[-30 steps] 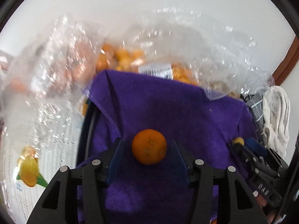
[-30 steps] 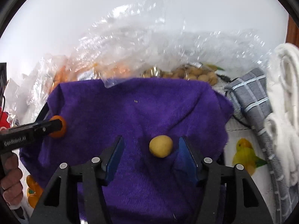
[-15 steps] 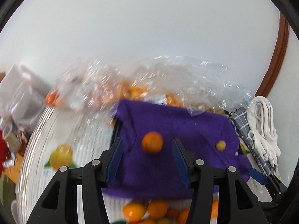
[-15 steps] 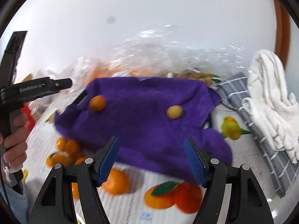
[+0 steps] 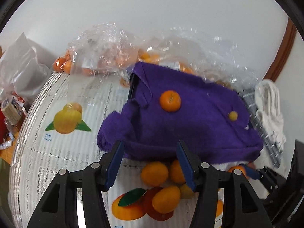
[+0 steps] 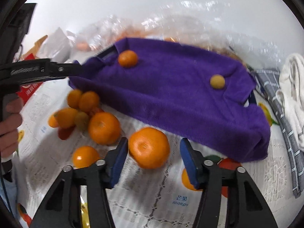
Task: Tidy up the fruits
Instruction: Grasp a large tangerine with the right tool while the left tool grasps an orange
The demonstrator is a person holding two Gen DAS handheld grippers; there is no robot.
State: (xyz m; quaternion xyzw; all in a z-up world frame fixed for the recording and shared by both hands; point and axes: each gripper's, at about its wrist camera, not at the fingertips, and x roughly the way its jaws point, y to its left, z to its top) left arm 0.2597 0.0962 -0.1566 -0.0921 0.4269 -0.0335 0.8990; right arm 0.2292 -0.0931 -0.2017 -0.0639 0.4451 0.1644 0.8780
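Note:
A purple cloth [image 5: 190, 125] [image 6: 180, 98] covers a raised box. On it lie a mandarin [image 5: 170, 100] [image 6: 127, 58] and a small yellow fruit [image 5: 232, 115] [image 6: 217, 81]. My left gripper [image 5: 150, 163] hovers over the cloth's near edge, jaws opening slightly, nothing between the pads. Small loose oranges [image 5: 154, 173] lie just below it. My right gripper [image 6: 152, 159] has a large orange [image 6: 149, 147] on the table between its closing jaws. The left pad is at the orange's side and the right pad stands apart from it.
Clear plastic bags of oranges [image 5: 106, 57] stand behind the cloth. Several loose oranges [image 6: 103, 128] lie on the fruit-print tablecloth [image 5: 57, 152]. A grey checked cloth [image 6: 285, 133] and a white towel [image 5: 269, 106] are at the right. A hand [image 6: 9, 125] holds the left gripper.
Both grippers drew back from the cloth, leaving the mandarin and the yellow fruit lying on it. Loose oranges came into view, and the right jaws now straddle a large orange.

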